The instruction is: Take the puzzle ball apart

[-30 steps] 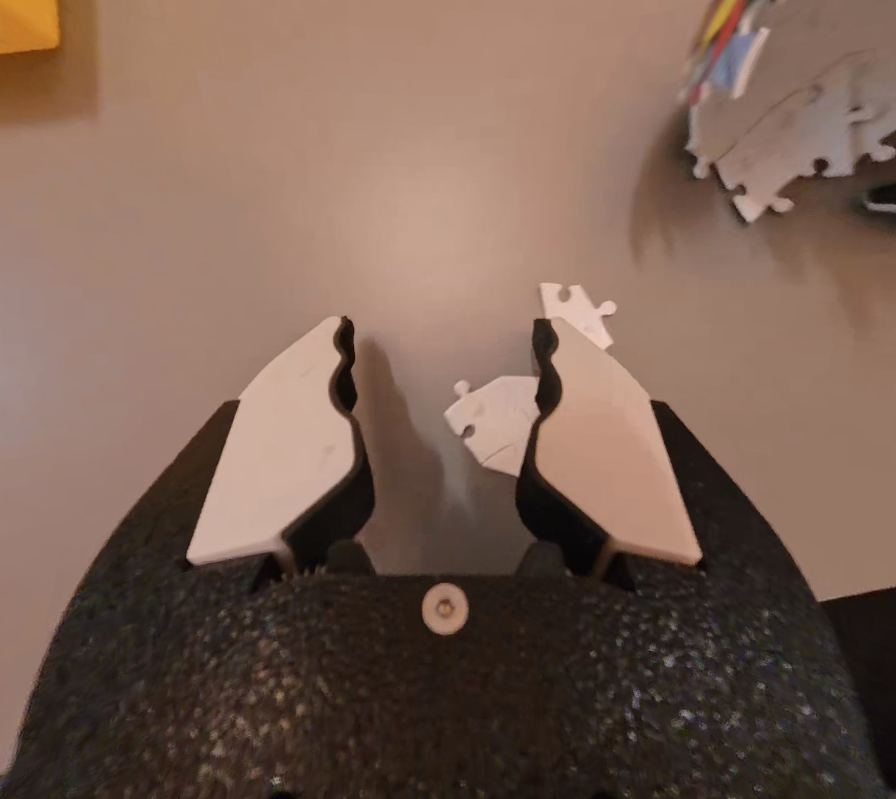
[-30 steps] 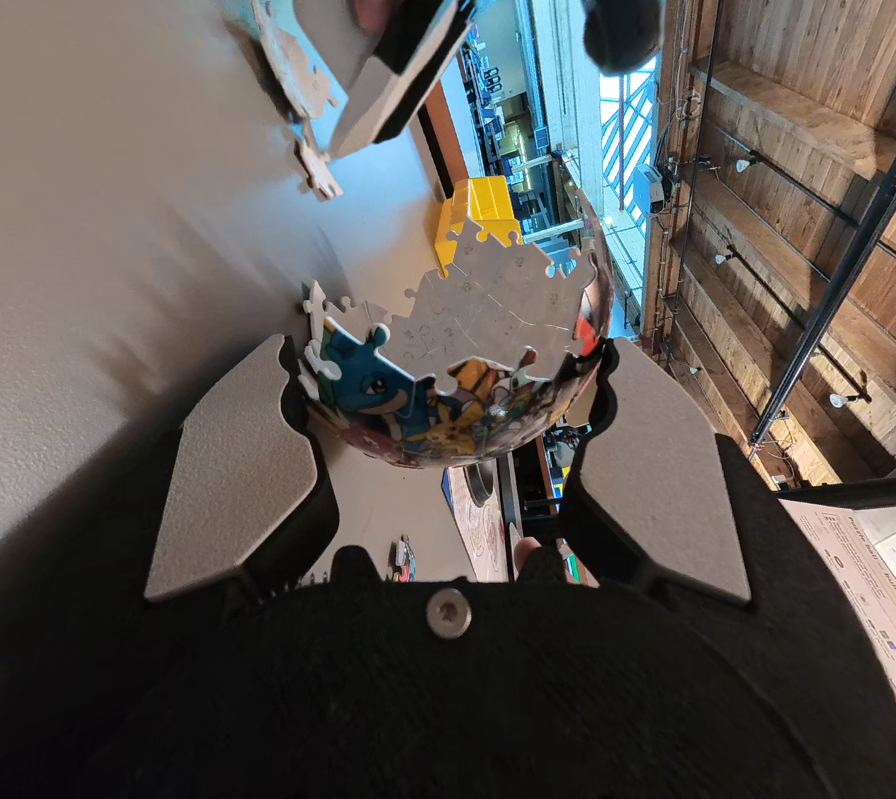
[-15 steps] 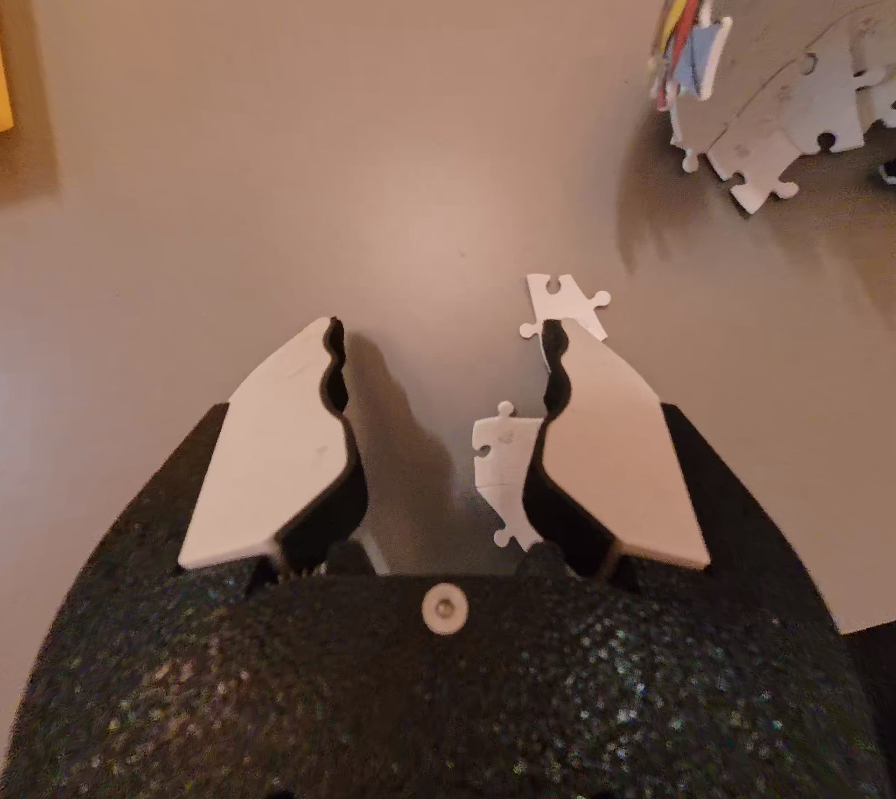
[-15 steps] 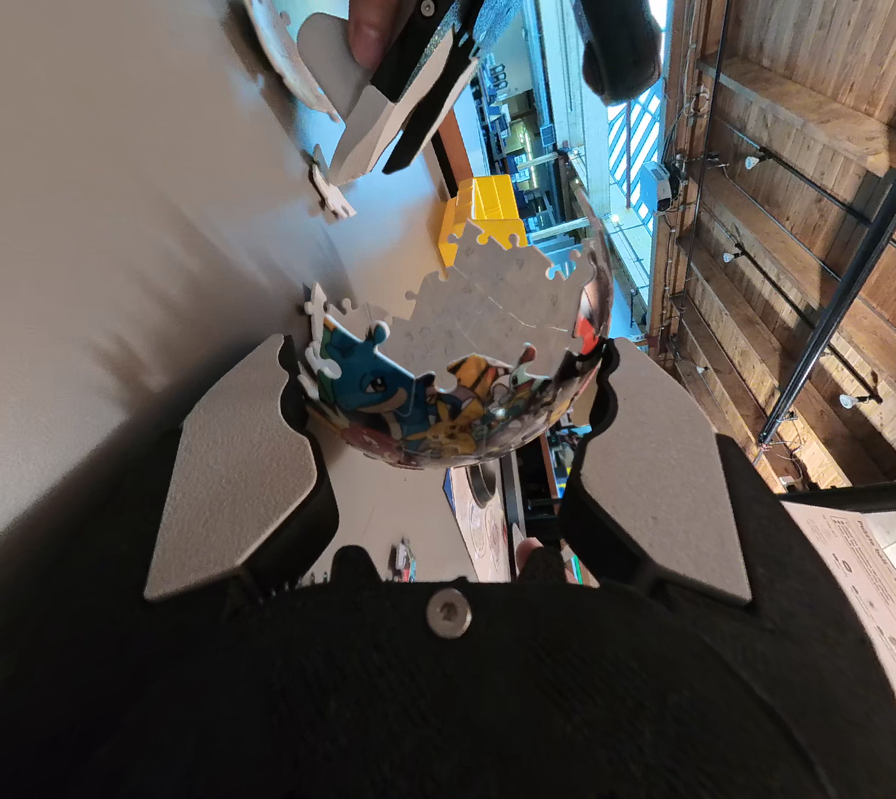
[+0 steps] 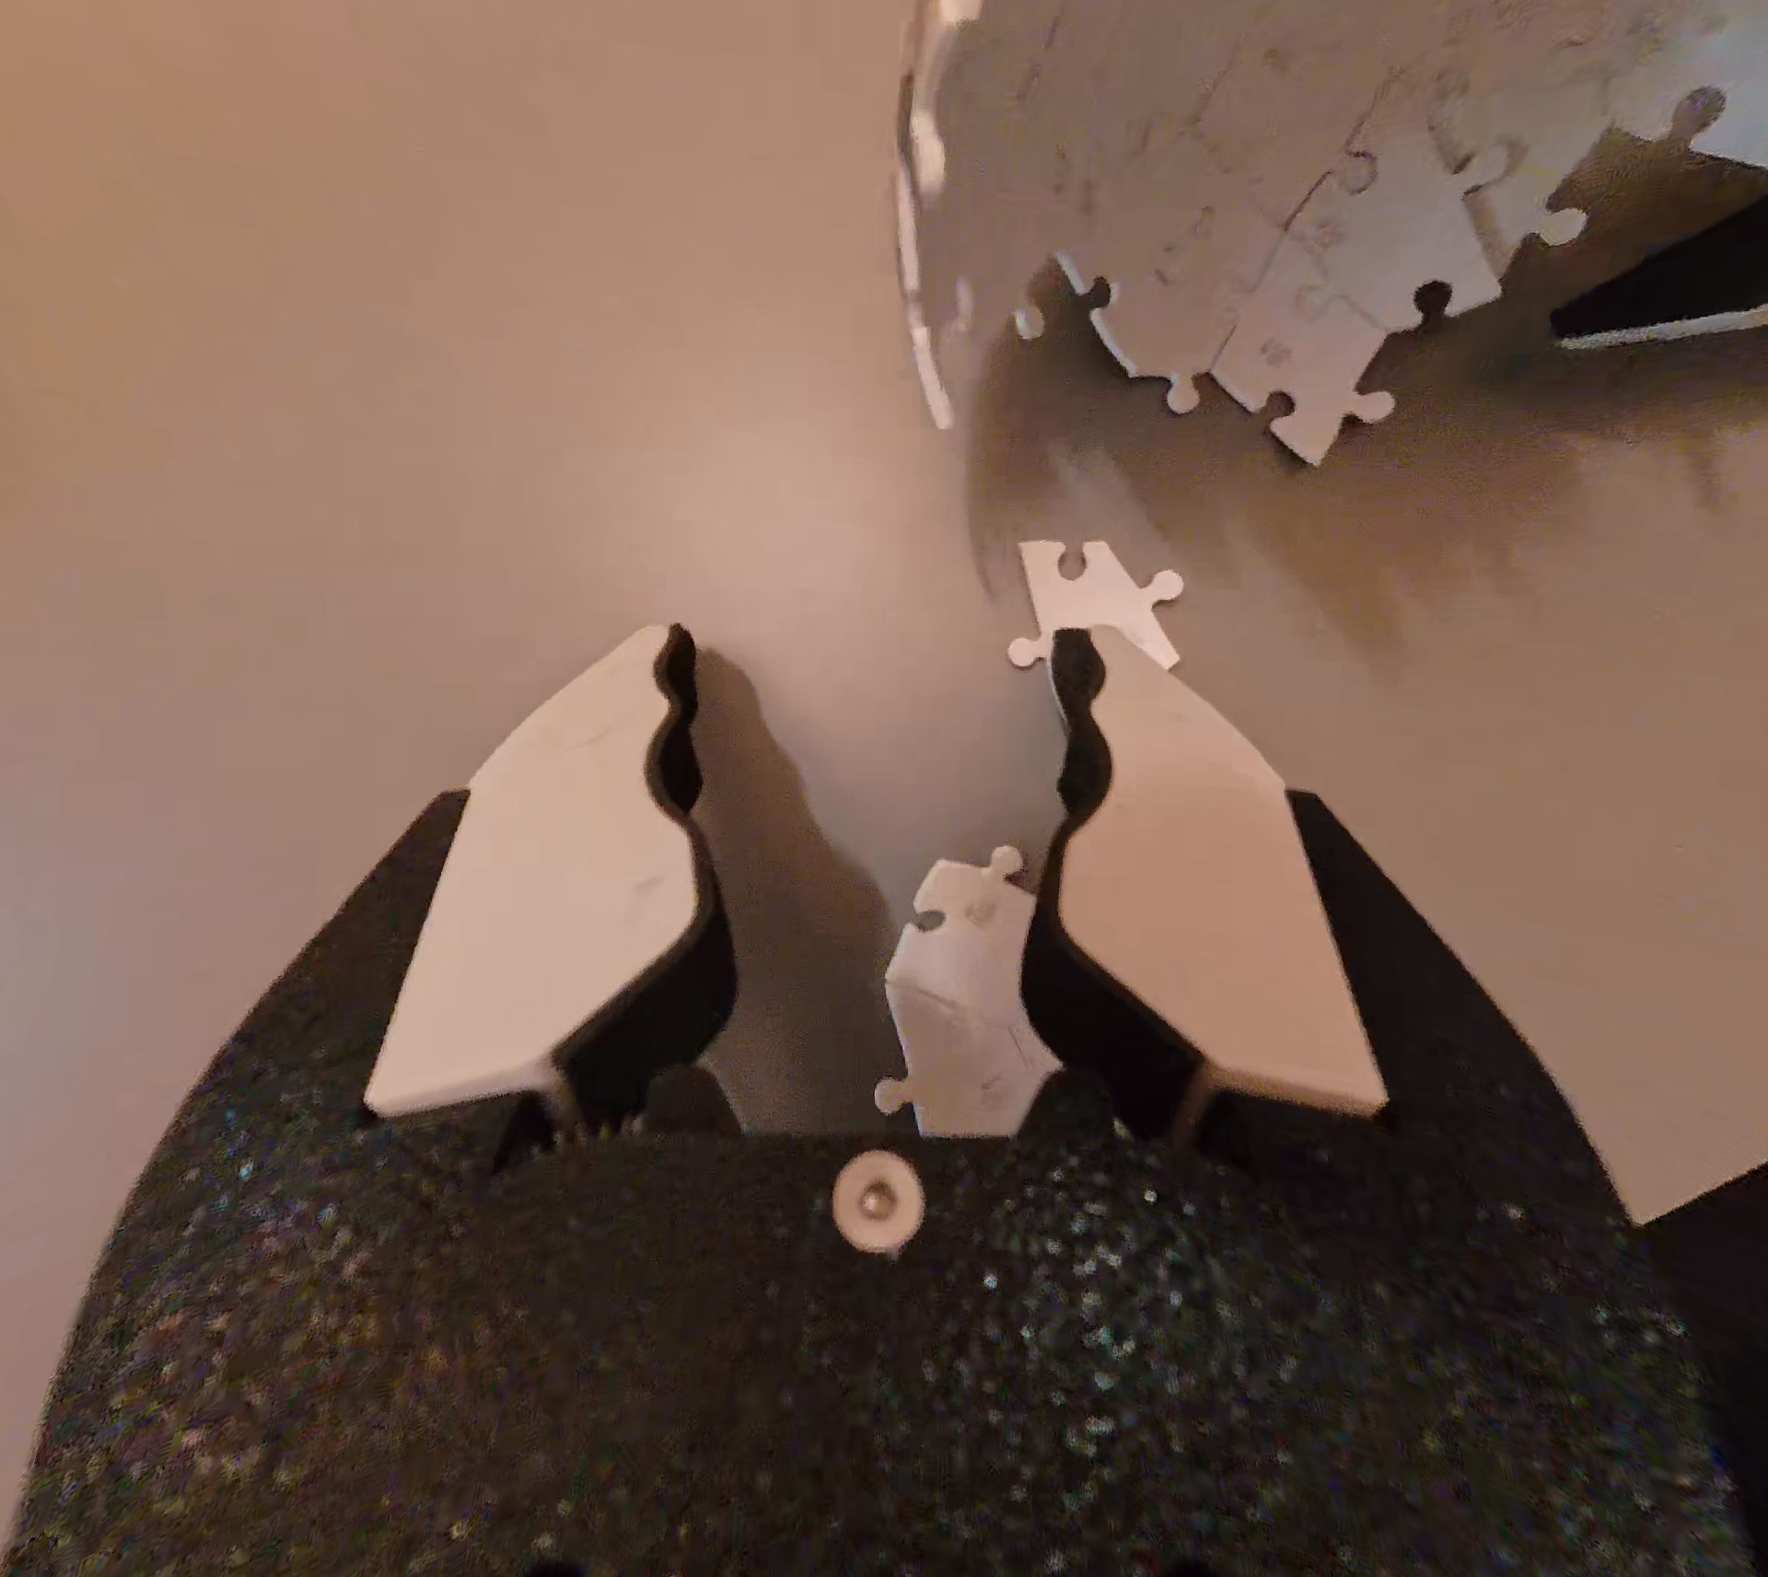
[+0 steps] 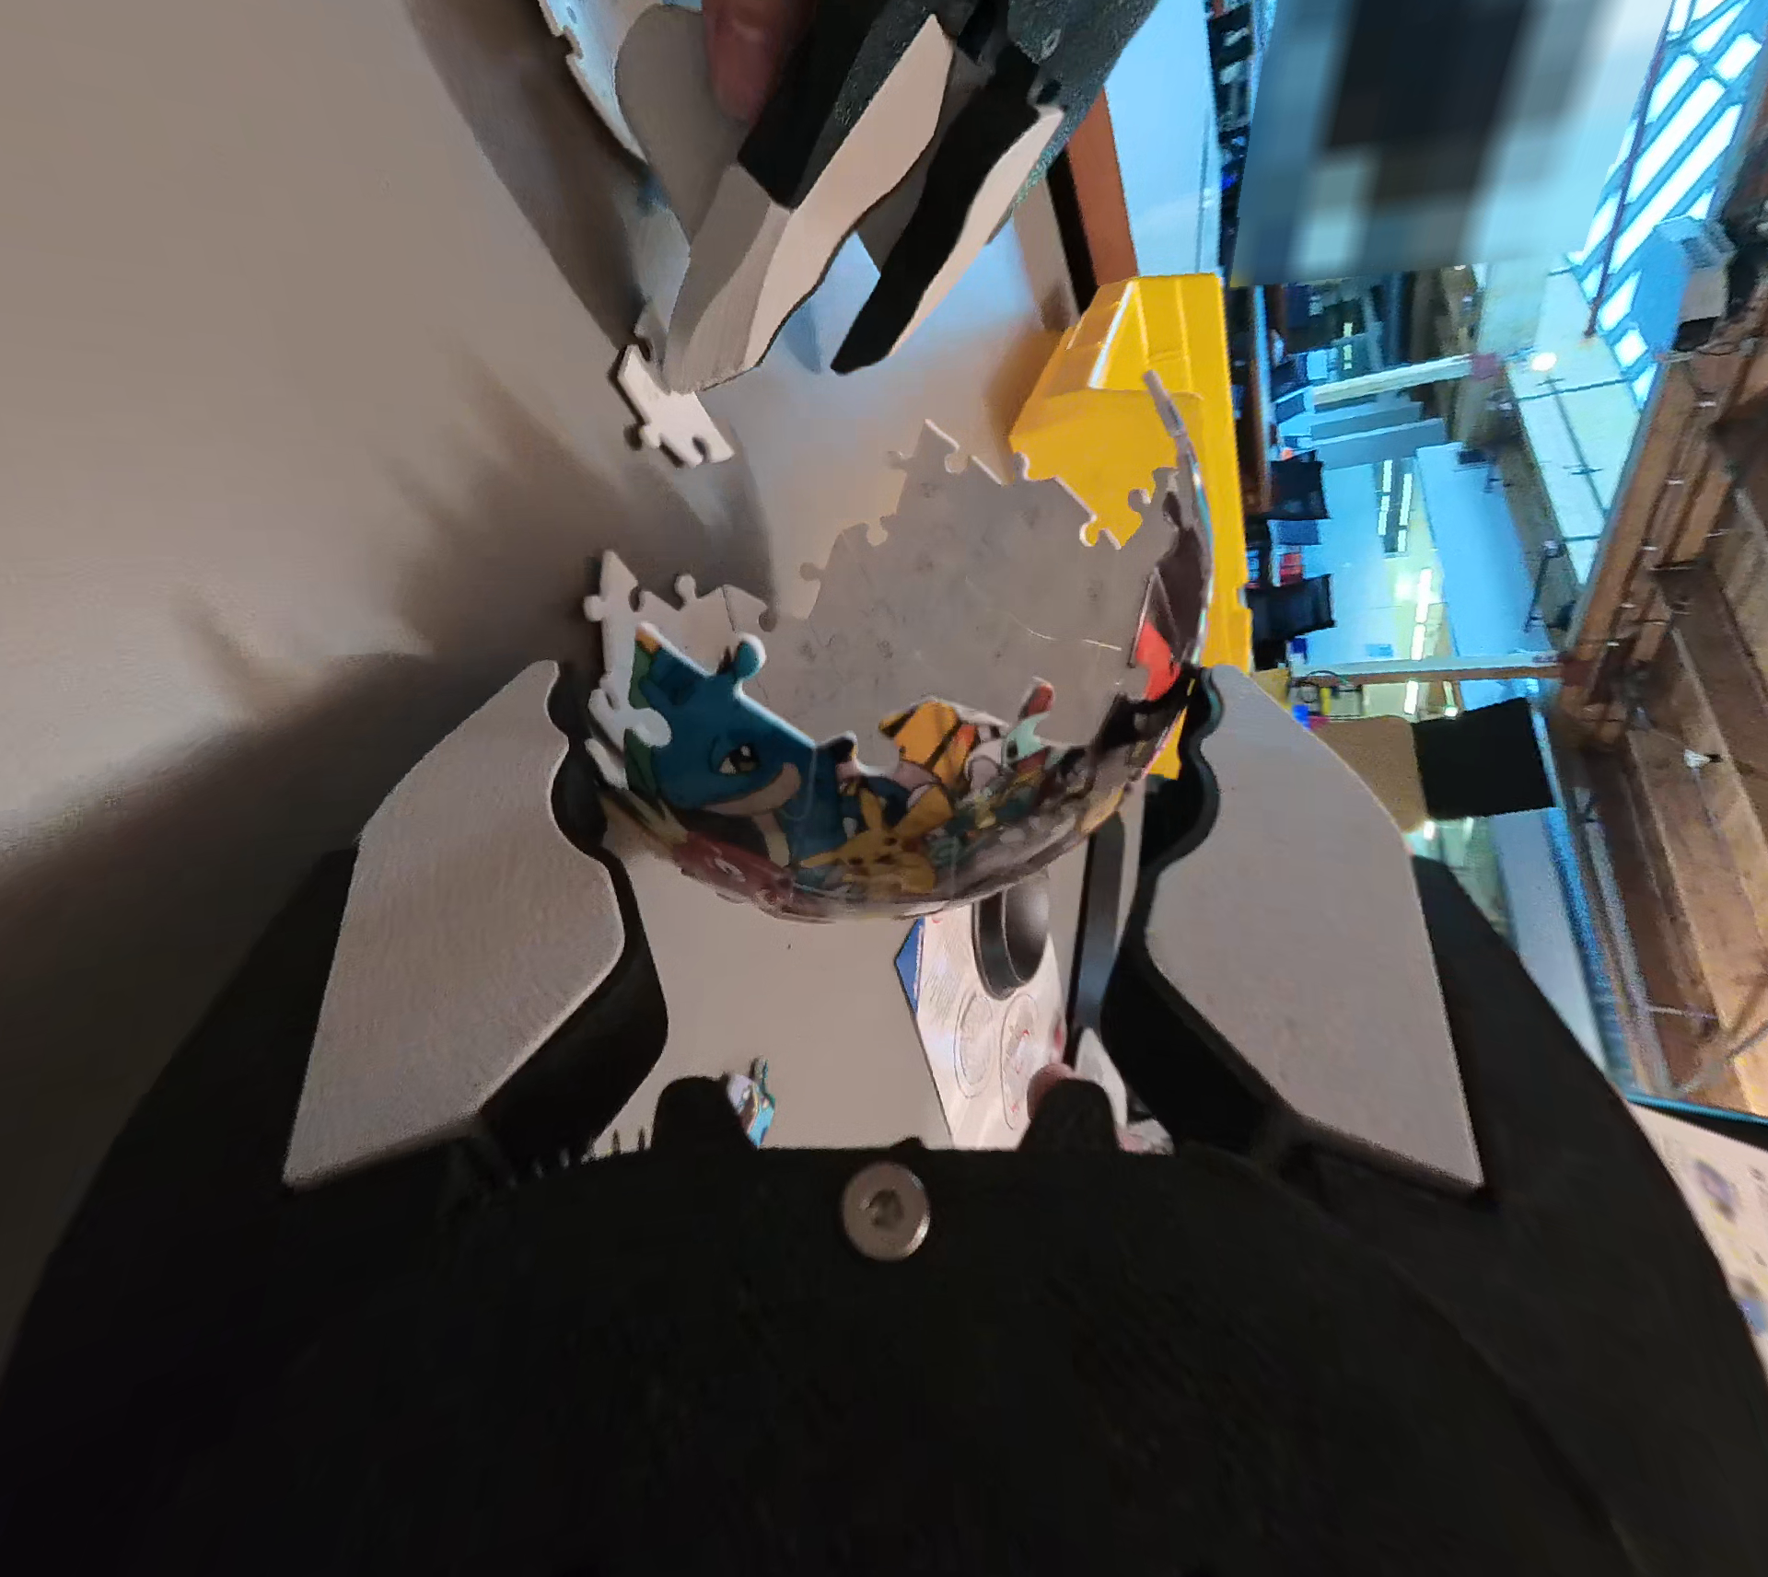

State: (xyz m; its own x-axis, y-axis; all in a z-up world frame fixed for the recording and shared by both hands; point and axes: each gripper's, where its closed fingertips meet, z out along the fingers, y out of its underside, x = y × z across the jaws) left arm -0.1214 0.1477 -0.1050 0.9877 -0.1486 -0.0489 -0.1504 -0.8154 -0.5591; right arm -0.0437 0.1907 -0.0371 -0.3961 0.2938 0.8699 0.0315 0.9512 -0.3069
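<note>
Fingers of the right gripper (image 6: 885, 708) clamp the half-dismantled puzzle ball (image 6: 909, 728) above the surface (image 5: 383, 288); the left gripper (image 5: 871, 651) is spread, empty, over two loose pieces (image 5: 1100, 589). Next piece: pinch one rim tab and peel outward while the shell is held steady. Only the right wrist view shows the printed exterior and a yellow bin (image 6: 1138, 374).
</note>
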